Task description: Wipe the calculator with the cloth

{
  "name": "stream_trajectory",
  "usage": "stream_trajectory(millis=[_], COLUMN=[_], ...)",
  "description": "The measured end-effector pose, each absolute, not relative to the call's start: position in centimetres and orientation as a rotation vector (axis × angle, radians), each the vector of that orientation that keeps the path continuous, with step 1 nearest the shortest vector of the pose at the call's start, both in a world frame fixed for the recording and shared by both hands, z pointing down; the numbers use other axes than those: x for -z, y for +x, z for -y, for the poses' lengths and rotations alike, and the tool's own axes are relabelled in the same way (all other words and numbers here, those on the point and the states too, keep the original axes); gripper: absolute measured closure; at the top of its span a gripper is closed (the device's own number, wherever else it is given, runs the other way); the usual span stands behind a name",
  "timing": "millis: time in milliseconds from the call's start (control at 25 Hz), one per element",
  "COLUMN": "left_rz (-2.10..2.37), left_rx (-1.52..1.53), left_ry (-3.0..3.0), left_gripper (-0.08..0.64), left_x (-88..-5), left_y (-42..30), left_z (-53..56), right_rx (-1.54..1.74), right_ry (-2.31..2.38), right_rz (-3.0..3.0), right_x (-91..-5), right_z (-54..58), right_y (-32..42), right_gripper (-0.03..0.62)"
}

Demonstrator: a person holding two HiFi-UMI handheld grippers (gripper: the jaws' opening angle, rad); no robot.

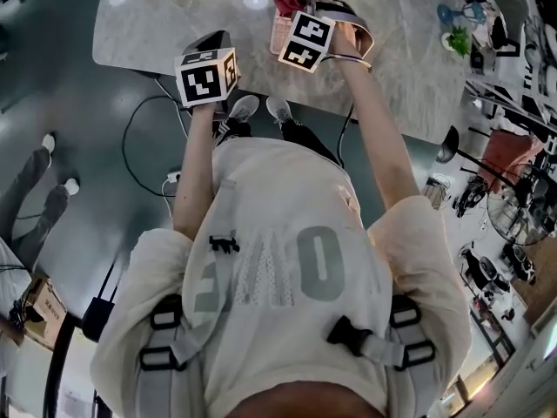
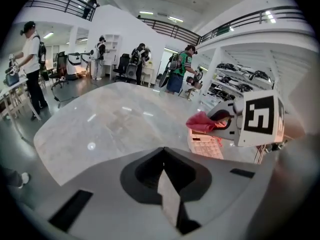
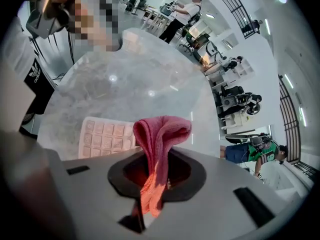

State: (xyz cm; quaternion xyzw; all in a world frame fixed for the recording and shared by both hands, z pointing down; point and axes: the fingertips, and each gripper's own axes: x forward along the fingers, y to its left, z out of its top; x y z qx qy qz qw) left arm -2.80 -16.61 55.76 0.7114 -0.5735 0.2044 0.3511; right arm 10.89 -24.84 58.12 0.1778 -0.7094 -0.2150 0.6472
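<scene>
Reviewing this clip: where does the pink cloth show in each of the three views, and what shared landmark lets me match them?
Head view: cloth at top centre, just above the calculator.
Left gripper view: cloth right of centre, held by the right gripper.
Right gripper view: cloth at centre, pinched between the jaws.
Shared landmark: the calculator, right beside the cloth in every view.

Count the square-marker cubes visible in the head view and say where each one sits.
2. One cube rides the left gripper, at the near edge of the table. The other rides the right gripper, over the pink calculator. None appears hidden.
</scene>
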Motion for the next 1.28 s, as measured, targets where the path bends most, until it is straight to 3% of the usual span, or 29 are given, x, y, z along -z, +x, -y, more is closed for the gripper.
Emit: stream_trajectory(millis=[1280], left_rz=[1.560], left_rx=[-0.327], left_ry=[1.905], left_gripper=[0.540], left_x=[-50.6], left_y=[-4.2], left_z=[16.8], right_rx=[0.360], right_ry=[0.211], right_rz=[1.659], right_x=[-62.3], right_z=[10.9], right_y=[10.6], right_gripper=[0.537])
